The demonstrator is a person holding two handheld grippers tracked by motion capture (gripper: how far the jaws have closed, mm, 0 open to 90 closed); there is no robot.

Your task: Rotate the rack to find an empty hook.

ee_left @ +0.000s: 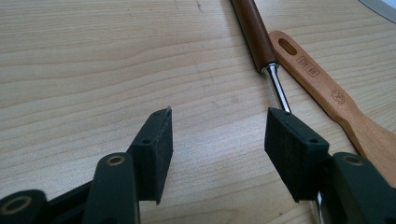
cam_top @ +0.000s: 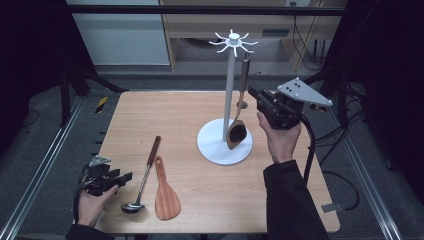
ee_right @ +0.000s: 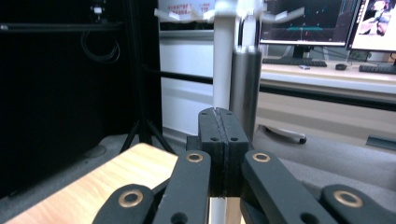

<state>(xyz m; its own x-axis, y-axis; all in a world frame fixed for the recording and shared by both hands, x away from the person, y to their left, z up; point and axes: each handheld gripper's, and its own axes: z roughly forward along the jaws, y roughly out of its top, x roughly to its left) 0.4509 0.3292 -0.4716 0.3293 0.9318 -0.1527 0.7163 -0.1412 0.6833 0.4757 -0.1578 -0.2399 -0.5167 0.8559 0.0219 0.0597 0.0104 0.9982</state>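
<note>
One utensil, a wooden-bowled spoon [cam_top: 236,131] with a grey handle, is already being carried by the rack [cam_top: 231,90], hung from a hook on the right of the white pole, its bowl resting just above the round base near the table's [cam_top: 210,210] centre. Two utensils are being left on the table near the front left corner: a ladle [cam_top: 142,180] with a brown handle and a wooden spatula [cam_top: 164,192], lying side by side, just touching or nearly so.

The right gripper [cam_top: 253,93] is being held raised beside the hung spoon's handle, jaws pressed together with nothing between them, so that hang is judged as finished. The left gripper [cam_top: 120,177] is being held low at the front left edge, jaws spread and empty, with the ladle's metal stem just beyond one pad [ee_left: 292,149].

Judged progress: one of three hung, two remaining. The ladle is being lined up as the next pickup; no grasp is made yet.
</note>
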